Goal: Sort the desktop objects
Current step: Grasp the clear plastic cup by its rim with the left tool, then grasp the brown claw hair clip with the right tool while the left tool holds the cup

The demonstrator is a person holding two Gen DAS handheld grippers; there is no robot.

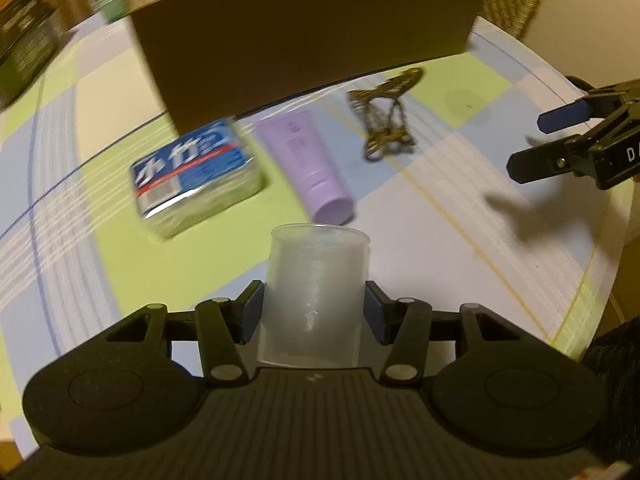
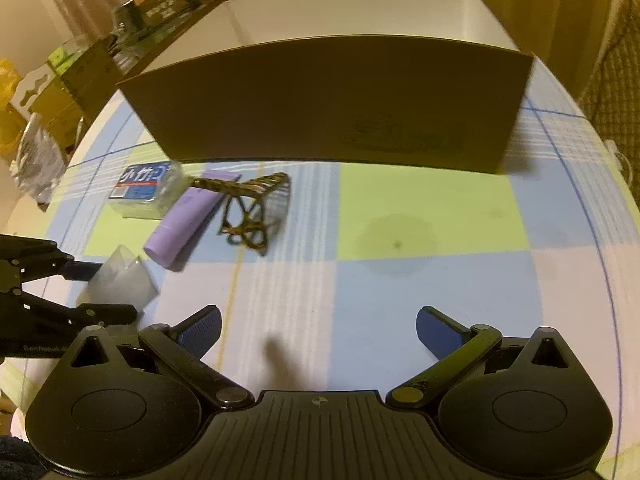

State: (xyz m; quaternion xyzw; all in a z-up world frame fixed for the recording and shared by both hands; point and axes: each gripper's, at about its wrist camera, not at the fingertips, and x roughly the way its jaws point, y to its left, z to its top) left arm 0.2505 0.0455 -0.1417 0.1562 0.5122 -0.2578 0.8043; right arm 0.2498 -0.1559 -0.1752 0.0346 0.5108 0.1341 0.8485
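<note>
left wrist view: the left gripper (image 1: 314, 312) sits at the lower centre of the frame with a clear plastic cup (image 1: 316, 276) between its blue pads (image 1: 253, 312), both pads lying against the cup's walls, so the jaws are closed on it; the cup stands upright on the checked tablecloth (image 1: 420, 232). just beyond the cup's rim, at centre frame, lies a purple tube (image 1: 308, 160) with its cap end toward the camera. left of the tube lies a blue and white packet (image 1: 192, 176), blurred, its far corner against the brown cardboard box (image 1: 304, 32) that fills the upper centre. right of the tube, a brown wire clip (image 1: 386, 120) rests on the cloth near the box's lower edge. the right gripper (image 1: 532, 142) enters from the right edge, well apart from the objects, its jaws parted with nothing between them. right wrist view: the right gripper (image 2: 318, 332) occupies the lower frame, both blue pads (image 2: 438, 330) spread wide over bare tablecloth (image 2: 400, 280). the cardboard box (image 2: 332, 100) spans the upper centre, open at the top. in the left middle, the packet (image 2: 142, 192), tube (image 2: 184, 224) and wire clip (image 2: 248, 212) lie side by side below the box; the clip's upper end overlaps the tube. at the lower left edge the left gripper (image 2: 100, 288) holds the cup (image 2: 120, 280), here blurred
</note>
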